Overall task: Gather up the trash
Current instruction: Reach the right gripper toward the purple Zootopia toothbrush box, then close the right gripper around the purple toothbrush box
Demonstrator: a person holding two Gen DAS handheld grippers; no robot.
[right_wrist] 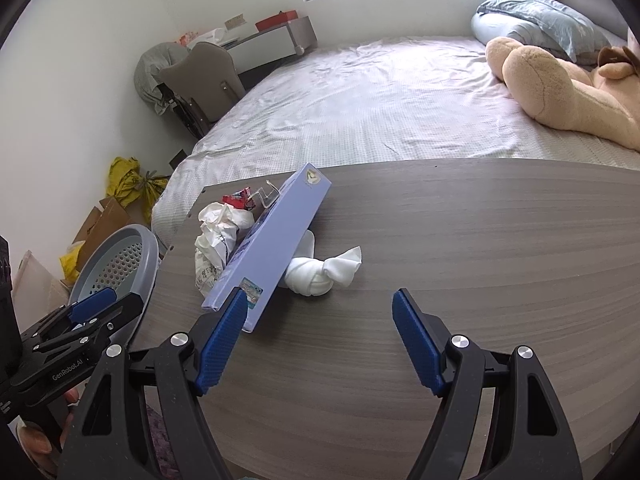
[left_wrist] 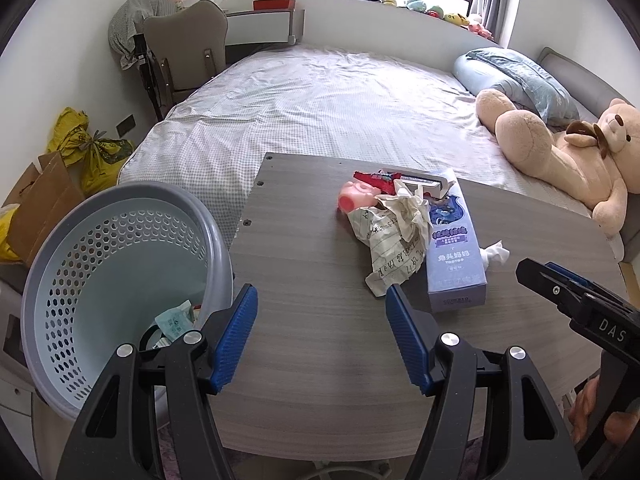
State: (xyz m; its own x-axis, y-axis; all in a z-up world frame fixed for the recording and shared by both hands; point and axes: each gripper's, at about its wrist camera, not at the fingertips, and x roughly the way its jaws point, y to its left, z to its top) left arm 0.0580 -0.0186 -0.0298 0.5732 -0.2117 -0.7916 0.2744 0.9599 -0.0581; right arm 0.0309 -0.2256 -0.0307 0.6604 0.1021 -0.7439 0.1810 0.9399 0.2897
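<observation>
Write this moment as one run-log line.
left tongs: open, empty | right tongs: open, empty | crumpled lined paper, pale blue carton: on table | grey perforated bin: beside table

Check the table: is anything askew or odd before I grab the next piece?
Yes. The box lies propped at a tilt, one side resting on the knotted tissue, the other against the crumpled paper. It may slide when either is pulled. Both grippers are open and empty.
</observation>
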